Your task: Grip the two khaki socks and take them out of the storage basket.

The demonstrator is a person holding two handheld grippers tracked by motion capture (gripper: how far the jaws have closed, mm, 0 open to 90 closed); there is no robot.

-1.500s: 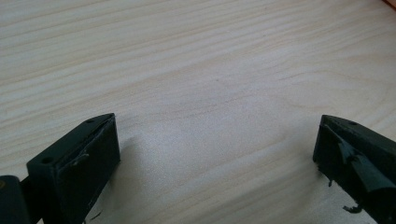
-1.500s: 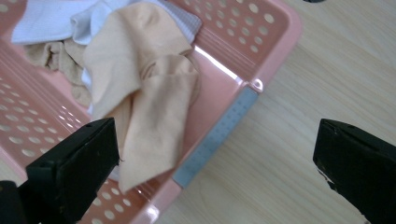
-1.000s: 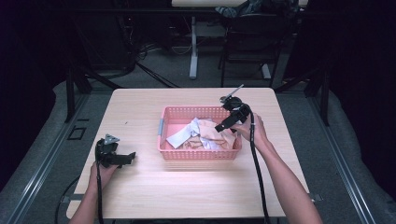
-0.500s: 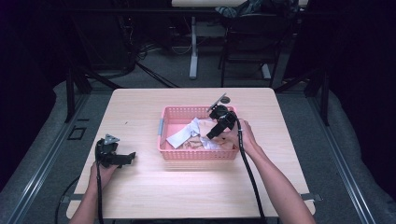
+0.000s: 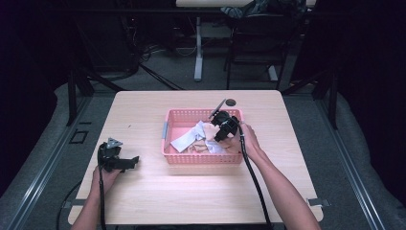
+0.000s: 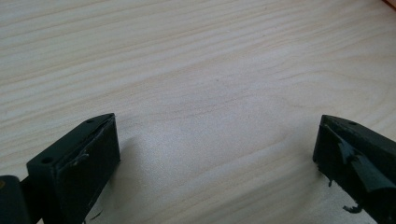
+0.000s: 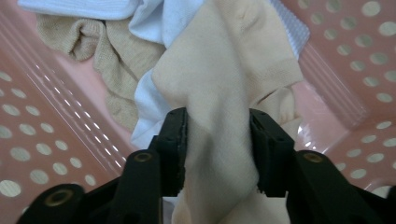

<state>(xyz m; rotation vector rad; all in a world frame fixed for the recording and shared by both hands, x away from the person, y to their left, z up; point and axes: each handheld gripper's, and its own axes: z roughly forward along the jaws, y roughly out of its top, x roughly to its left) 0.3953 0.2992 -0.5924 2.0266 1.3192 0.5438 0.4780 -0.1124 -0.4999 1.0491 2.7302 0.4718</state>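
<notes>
A pink perforated basket stands in the middle of the table and holds several cloths: cream, white and tan. My right gripper reaches down into the basket's right half. In the right gripper view its jaws are shut on a fold of the cream cloth, which bunches between the pads. A white cloth and a tan knitted sock lie behind it. My left gripper rests on the table left of the basket, open, with bare wood between its jaws.
The pink basket wall rises close on both sides of the right gripper. A small dark round hole sits in the tabletop behind the basket. Chairs and table legs stand on the floor beyond the far edge.
My right gripper has moved from above the basket's right rim leftward and down into the basket, onto the cloths. The left gripper has stayed put.
</notes>
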